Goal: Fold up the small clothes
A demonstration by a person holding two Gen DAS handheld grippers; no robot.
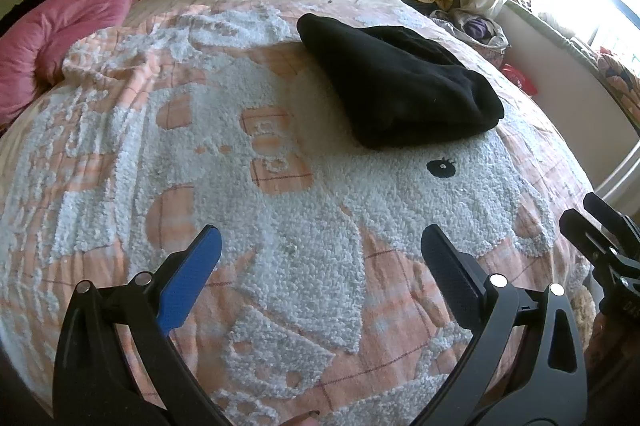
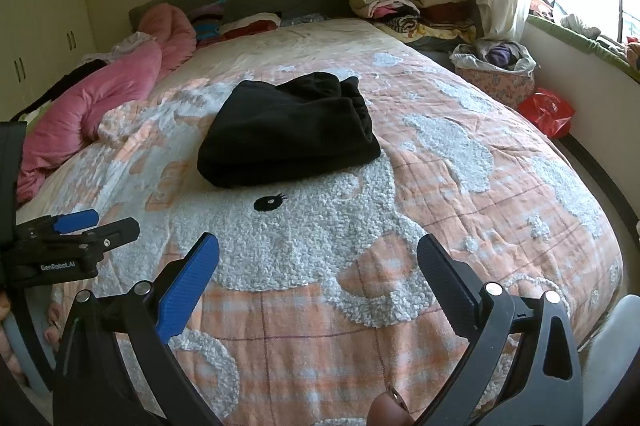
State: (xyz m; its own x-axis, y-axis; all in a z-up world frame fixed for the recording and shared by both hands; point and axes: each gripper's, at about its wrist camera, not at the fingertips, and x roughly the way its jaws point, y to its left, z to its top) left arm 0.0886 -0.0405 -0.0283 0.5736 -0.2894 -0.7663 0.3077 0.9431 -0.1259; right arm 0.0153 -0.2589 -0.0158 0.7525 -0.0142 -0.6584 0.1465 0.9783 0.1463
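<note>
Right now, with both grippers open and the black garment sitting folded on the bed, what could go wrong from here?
1. The black garment is thick and bulky; open fingers of the right gripper may pinch only the top layer, so the fold could slump.
2. The tufted bedspread is nubby and might get pinched along with it.
3. The left gripper sits close beside the right; they could collide.

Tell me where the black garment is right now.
The black garment lies folded mid-bed on the patterned bedspread, just beyond its embroidered eye, untouched by both open grippers.

left tongs (image 1: 320,246): spread, empty | right tongs (image 2: 318,252): spread, seemingly level
</note>
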